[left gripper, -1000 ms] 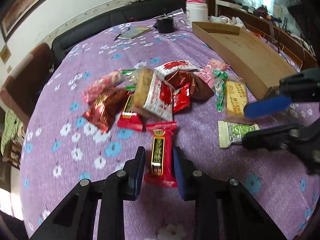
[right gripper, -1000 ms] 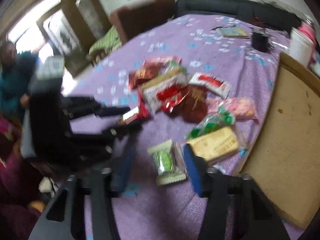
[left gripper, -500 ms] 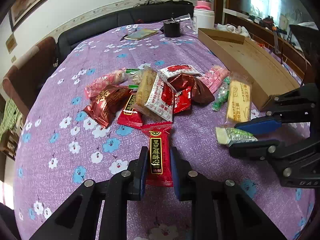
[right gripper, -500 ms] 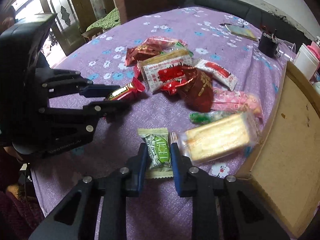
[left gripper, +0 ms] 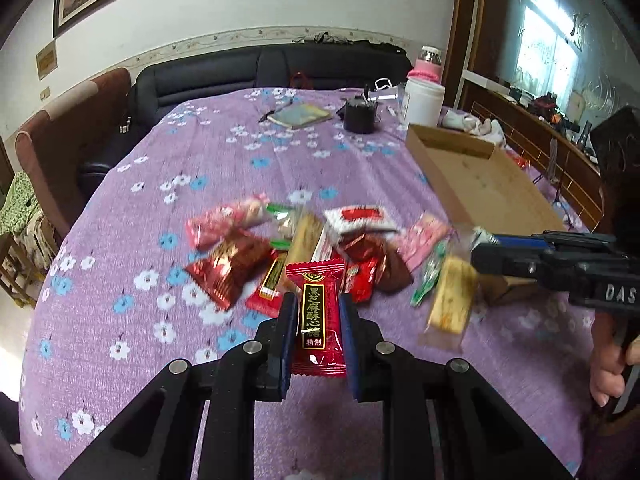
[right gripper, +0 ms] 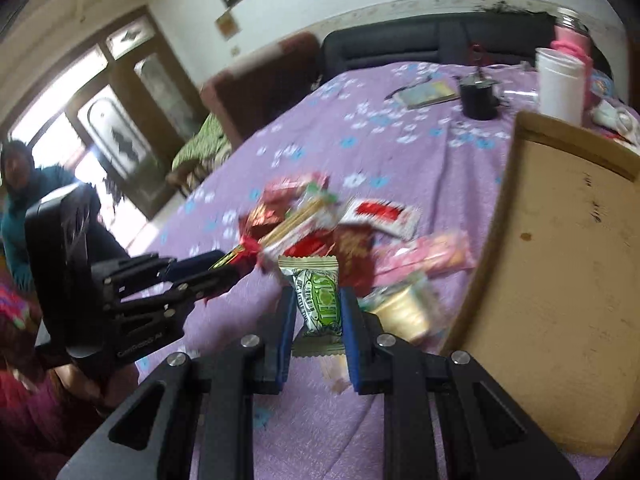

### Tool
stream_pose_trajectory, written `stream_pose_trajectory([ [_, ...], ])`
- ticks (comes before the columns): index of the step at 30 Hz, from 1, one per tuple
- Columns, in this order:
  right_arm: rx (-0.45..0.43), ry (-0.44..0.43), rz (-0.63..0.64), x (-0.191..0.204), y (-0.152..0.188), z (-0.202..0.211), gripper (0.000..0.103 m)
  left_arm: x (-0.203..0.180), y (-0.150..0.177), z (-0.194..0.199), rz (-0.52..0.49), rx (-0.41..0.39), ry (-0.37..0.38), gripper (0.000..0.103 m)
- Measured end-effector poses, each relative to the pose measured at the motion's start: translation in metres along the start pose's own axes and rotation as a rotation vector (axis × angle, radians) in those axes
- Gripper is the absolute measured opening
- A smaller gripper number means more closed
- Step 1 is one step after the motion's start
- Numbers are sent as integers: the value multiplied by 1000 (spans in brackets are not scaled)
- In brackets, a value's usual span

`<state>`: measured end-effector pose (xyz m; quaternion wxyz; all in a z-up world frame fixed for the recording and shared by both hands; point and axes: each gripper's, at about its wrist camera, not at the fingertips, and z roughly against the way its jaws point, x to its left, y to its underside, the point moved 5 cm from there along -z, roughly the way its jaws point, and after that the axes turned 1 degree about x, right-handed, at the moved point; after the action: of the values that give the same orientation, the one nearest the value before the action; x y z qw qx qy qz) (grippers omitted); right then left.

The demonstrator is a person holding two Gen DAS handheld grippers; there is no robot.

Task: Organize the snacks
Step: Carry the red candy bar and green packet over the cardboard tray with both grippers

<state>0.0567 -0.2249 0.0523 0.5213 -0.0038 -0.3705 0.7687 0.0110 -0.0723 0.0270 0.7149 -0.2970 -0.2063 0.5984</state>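
- Purple cloth with blue and white flowers (left gripper: 132,240) covers the big table, and a dark sofa (left gripper: 256,72) stands behind it by the wall.
- Far to the left of the left claw (left gripper: 318,320) stands a brown chair (left gripper: 68,132).
- The left claw is pinched tight on a red candy pack (left gripper: 318,312) with a black label. The pack sticks up between the two blue pads, off the cloth.
- Just past this claw lies the snack pile (left gripper: 304,248): red, pink and white packs, all touching or on top of each other.
- To the right of the pile, near the claw's right side, lies a long yellow biscuit pack (left gripper: 450,300).
- Farther right, the right claw (left gripper: 486,250) comes in from the side, held by a hand (left gripper: 612,364). From its own camera, the right claw (right gripper: 318,316) is pinched tight on a green and white candy pack (right gripper: 316,296). This pack is also up off the cloth.
- To the left of the right claw, its camera shows the left claw with the red pack end in its tip.
- Right of the right claw lies a flat cardboard box (right gripper: 560,280), open on top. No snack shows inside it.
- Far behind the claws, at the back of the table, stand a black cup (left gripper: 359,118), a white jar (left gripper: 422,100) and a flat book (left gripper: 300,115).
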Motion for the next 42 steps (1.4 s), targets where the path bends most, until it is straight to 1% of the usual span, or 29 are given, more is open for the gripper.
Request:
stream_pose_trajectory([
  [7, -83, 22, -129, -40, -15, 26, 21, -30, -23, -1, -34, -10, 51, 21],
  [18, -169, 58, -277, -92, -24, 53, 21, -109, -62, -15, -135, -24, 146, 21],
  [22, -190, 120, -320, -110, -21, 63, 21, -137, -71, -30, -147, 0, 186, 21],
  [24, -192, 165, -344, -120, -20, 65, 21, -154, -75, -40, -157, 13, 201, 21],
  [26, -196, 229, -364, -132, -18, 68, 21, -168, -76, -50, -166, 28, 212, 20],
  [30, -174, 347, -402, -154, -10, 70, 21, -190, -73, -74, -175, 69, 219, 20],
  [31, -166, 365, -407, -159, -9, 68, 21, -195, -72, -80, -174, 80, 223, 20],
  [35, -131, 395, -430, -172, -2, 64, 21, -208, -67, -95, -183, 108, 226, 20],
  [37, -110, 416, -438, -177, 2, 59, 21, -211, -64, -100, -183, 119, 225, 20],
  [42, -79, 434, -457, -182, 7, 55, 21, -212, -60, -107, -185, 131, 213, 20],
])
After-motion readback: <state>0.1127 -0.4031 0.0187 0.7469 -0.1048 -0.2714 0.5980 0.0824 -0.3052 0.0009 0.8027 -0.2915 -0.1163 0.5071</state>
